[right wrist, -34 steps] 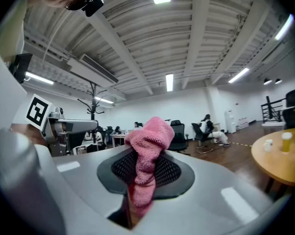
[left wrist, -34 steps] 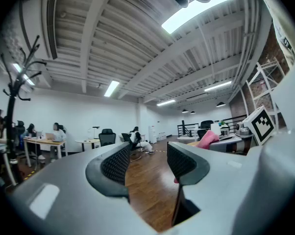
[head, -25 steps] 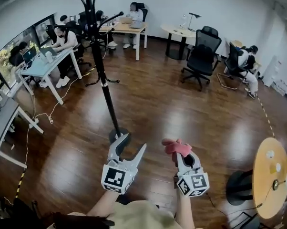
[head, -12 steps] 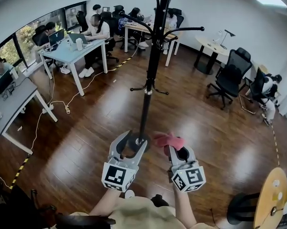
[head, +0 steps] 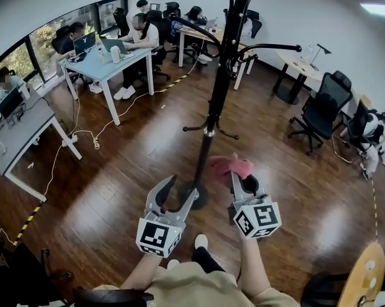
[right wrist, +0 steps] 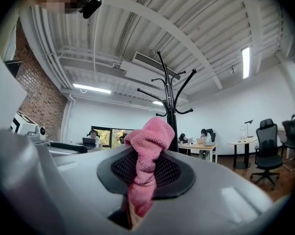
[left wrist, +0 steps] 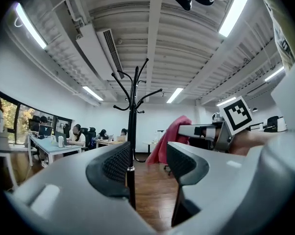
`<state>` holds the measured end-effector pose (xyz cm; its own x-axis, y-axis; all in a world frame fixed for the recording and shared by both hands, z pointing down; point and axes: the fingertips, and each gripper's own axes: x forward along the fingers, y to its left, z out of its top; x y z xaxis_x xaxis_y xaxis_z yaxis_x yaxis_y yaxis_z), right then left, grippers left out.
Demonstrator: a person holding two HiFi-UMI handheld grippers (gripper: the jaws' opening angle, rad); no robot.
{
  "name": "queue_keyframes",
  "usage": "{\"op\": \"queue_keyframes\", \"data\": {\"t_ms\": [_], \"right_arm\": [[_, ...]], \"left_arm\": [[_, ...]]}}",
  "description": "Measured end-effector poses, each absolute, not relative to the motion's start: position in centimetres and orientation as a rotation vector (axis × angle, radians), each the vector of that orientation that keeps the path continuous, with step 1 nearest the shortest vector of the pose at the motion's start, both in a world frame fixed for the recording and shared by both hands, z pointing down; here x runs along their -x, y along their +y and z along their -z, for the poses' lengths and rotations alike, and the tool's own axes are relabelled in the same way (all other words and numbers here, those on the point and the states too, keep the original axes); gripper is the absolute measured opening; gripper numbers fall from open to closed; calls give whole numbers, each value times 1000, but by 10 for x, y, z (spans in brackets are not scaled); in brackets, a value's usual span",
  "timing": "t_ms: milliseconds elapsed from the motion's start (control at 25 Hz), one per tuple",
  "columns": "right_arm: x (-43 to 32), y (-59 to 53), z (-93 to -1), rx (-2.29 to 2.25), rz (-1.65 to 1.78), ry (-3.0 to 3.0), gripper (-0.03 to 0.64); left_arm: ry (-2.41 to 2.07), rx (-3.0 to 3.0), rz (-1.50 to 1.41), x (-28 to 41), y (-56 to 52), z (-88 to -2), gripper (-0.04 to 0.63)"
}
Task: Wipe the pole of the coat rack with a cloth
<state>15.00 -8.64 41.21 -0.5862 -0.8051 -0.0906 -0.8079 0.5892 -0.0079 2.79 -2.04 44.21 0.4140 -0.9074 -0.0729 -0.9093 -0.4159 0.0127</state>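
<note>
You hold both forearms [head: 143, 272] forward and low. Your left hand-held gripper [head: 181, 189] has its jaws apart; your right hand-held gripper [head: 236, 179], just beside it, has its jaws closed on the pink cloth [head: 228, 166]

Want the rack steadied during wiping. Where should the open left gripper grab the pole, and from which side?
Probably the bare straight stretch of pole below the lower hooks, coming level from the person's side with the left gripper: it's thin, upright, and unobstructed there.
</note>
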Motion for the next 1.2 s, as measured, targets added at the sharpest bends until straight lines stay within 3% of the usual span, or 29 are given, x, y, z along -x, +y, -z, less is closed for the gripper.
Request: {"op": "queue_keyframes", "data": {"t_ms": [280,640,1200], "right_arm": [[-139,-198,-372,1172,-158,2803,60],[-111,-306,-320,836,128,2738,52],[-83,-351,-318,1138,-221,2691,51]], "left_arm": [[1776,2507,-94,-32,-94,-418,210],[1915,2392,-30,-25,-145,-417,210],[1761,2520,-24,22,-213,-419,207]]}}
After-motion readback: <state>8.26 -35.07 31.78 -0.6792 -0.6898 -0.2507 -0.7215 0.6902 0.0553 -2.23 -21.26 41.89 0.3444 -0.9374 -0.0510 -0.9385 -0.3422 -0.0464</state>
